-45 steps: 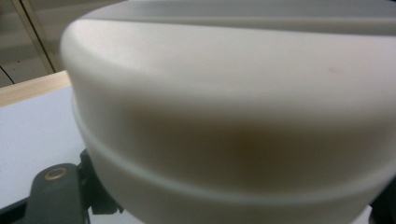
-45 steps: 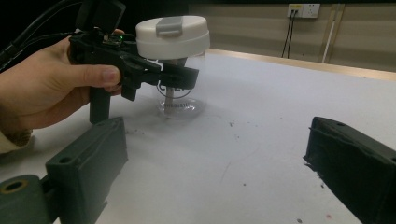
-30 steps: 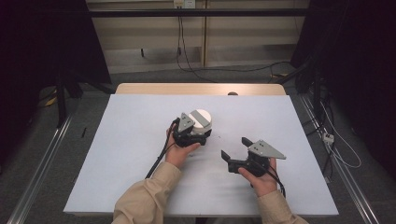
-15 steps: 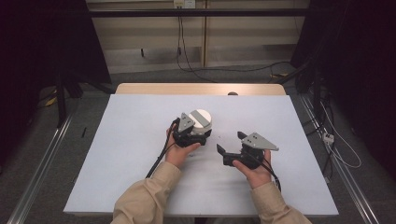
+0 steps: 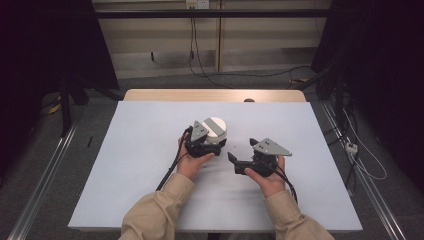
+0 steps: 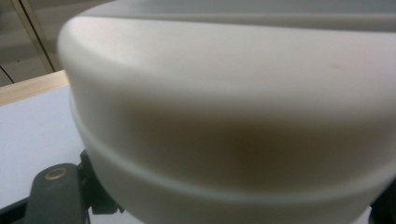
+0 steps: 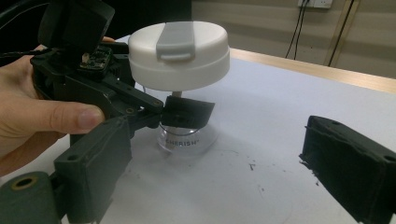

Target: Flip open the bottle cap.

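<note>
High view: a pale blue table (image 5: 150,165) stands in a dim room with cables behind; the left gripper (image 5: 207,145) clamps a white-lidded clear cup (image 5: 215,129) upright mid-table; right gripper view adds the grey lid tab (image 7: 175,39); the right gripper (image 5: 246,156) gapes wide beside it.

A lab-like test bay: dark curtains (image 5: 45,65), floor rails (image 5: 42,175) (both sides), loose cables (image 5: 200,55).
</note>
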